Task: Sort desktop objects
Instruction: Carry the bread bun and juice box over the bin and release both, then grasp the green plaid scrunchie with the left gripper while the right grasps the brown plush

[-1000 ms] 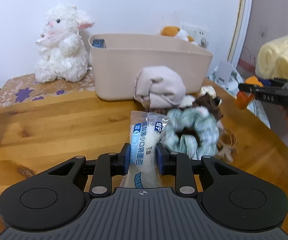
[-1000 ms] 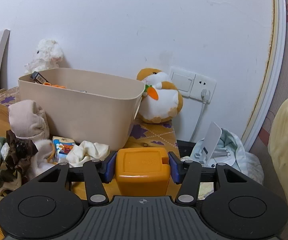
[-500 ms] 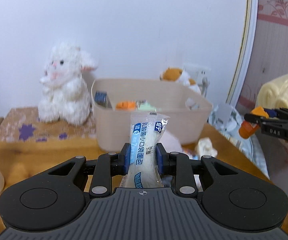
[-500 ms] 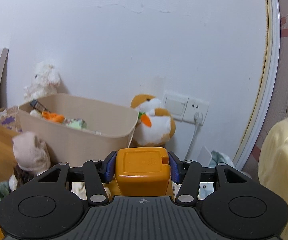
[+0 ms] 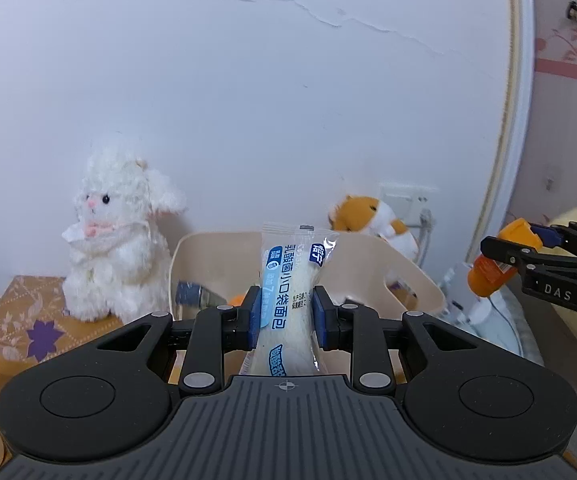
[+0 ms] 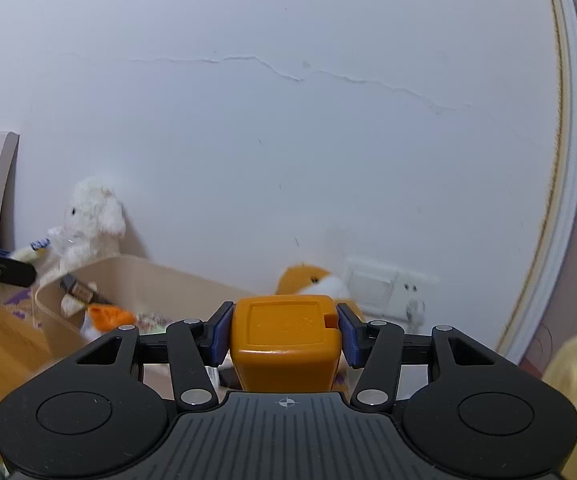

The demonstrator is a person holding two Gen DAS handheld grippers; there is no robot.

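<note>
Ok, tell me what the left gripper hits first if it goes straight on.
Probably the beige bin: the left gripper, shut on the bread packet, points at its open top. Depth is unclear.

Clear wrapper with blue-and-white printing on the bread packet [image 5: 288,296], pale bun inside. Solid orange on the bottle [image 6: 286,340]. Blue pads [image 5: 253,318] on black gripper fingers. Beige on the storage bin [image 5: 404,276]. Fluffy white with a pink nose on the plush lamb [image 5: 118,240]. Orange and white patches on the plush hamster [image 5: 372,216]. Tan cloth [image 5: 28,320] patterned with purple flowers. White on the cracked wall [image 6: 248,140].
</note>
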